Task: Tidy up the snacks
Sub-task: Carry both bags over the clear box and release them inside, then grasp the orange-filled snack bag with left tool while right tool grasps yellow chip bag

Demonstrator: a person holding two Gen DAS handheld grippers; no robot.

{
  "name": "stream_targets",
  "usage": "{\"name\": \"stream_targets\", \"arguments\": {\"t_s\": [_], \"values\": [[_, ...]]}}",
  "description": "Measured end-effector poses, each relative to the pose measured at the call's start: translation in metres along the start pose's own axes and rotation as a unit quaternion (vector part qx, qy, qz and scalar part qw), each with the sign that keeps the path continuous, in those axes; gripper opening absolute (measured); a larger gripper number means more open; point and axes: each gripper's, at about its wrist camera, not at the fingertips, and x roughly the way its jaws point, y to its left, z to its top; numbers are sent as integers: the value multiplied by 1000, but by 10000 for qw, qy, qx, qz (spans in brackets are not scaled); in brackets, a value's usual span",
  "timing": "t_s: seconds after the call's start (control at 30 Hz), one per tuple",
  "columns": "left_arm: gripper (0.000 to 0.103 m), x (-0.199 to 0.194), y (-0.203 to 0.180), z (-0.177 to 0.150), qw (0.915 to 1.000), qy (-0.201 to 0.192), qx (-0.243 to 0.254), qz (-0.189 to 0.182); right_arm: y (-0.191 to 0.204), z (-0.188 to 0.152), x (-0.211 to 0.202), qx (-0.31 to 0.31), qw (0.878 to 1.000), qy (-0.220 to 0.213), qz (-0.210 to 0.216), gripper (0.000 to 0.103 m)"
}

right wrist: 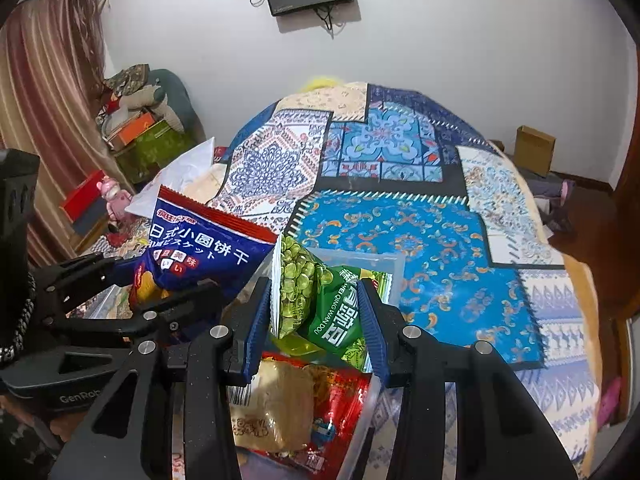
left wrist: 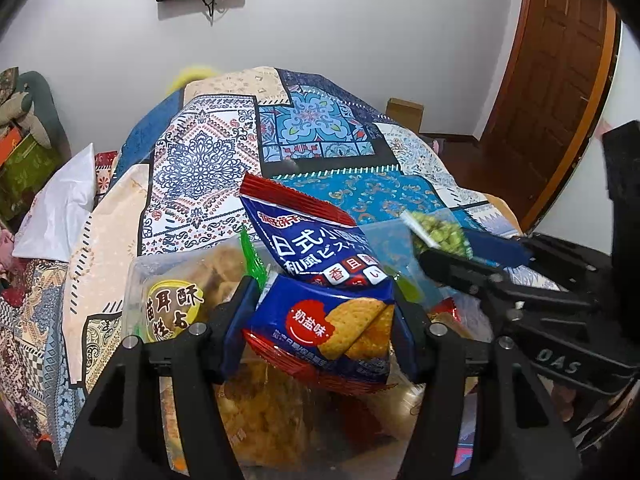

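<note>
My left gripper [left wrist: 324, 312] is shut on a blue and red biscuit packet [left wrist: 320, 292], holding it above a clear plastic bin [left wrist: 136, 280] of snacks. The same packet shows in the right wrist view [right wrist: 200, 248], with the left gripper [right wrist: 160, 280] at the left. My right gripper [right wrist: 316, 320] is shut on a green pea snack bag [right wrist: 316, 304] above the bin [right wrist: 394, 276]. The right gripper [left wrist: 472, 252] with the pea bag [left wrist: 440, 232] shows at the right in the left wrist view.
The bin holds a clear pack of fried crisps [left wrist: 180, 300] and a red snack pack [right wrist: 304, 404]. A patterned blue cloth [right wrist: 420, 240] covers the surface beyond. A white bag [left wrist: 60, 208] lies at the left. A cardboard box [right wrist: 534, 150] and door [left wrist: 552, 80] stand at the right.
</note>
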Motion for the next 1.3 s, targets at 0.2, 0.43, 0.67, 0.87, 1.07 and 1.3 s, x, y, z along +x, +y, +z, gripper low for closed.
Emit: {"name": "stream_targets", "arguments": {"t_s": [0.2, 0.43, 0.67, 0.87, 1.07, 1.3], "values": [[67, -10, -6, -3, 9999, -72, 79, 67, -2, -4, 8, 67, 9996, 275, -42, 41], [70, -45, -5, -4, 9996, -282, -80, -20, 7, -4, -20, -105, 9997, 150, -140, 46], [79, -86, -1, -23, 9990, -421, -65, 114, 24, -16, -61, -272, 9995, -68, -138, 61], [81, -103, 9, -55, 9991, -279, -137, 283, 40, -39, -76, -263, 9996, 16, 28, 68], [81, -106, 24, -93, 9990, -21, -265, 351, 57, -68, -59, -357, 9981, 468, 190, 68], [81, -100, 44, -124, 9978, 209, -422, 459, 68, -91, -11, -330, 9921, 1155, 373, 68]]}}
